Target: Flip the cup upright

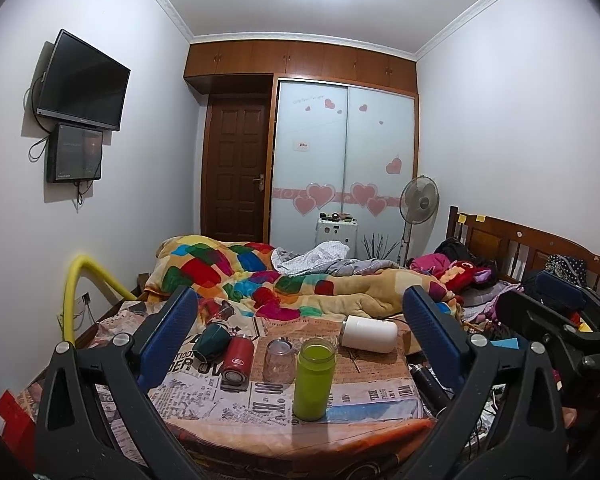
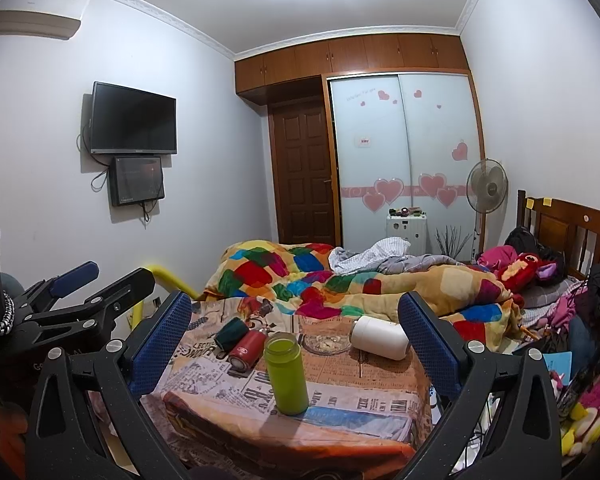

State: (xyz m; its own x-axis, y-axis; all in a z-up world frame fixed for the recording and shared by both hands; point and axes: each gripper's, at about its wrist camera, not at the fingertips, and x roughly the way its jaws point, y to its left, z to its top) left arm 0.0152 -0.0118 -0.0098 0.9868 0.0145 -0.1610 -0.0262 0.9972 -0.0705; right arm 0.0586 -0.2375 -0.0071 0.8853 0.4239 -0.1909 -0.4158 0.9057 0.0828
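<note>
On the newspaper-print table a green cup stands upright near the front. A red cup, a dark green cup and a white cup lie on their sides; a clear glass jar stands upright. My left gripper is open and empty, held back from the table. My right gripper is open and empty too. The right wrist view shows the green cup, red cup, dark green cup, white cup and the table.
A glass ashtray sits at the table's middle back. A bed with a colourful blanket lies right behind the table. A yellow tube stands to the left. Clutter and a dark bottle lie to the right.
</note>
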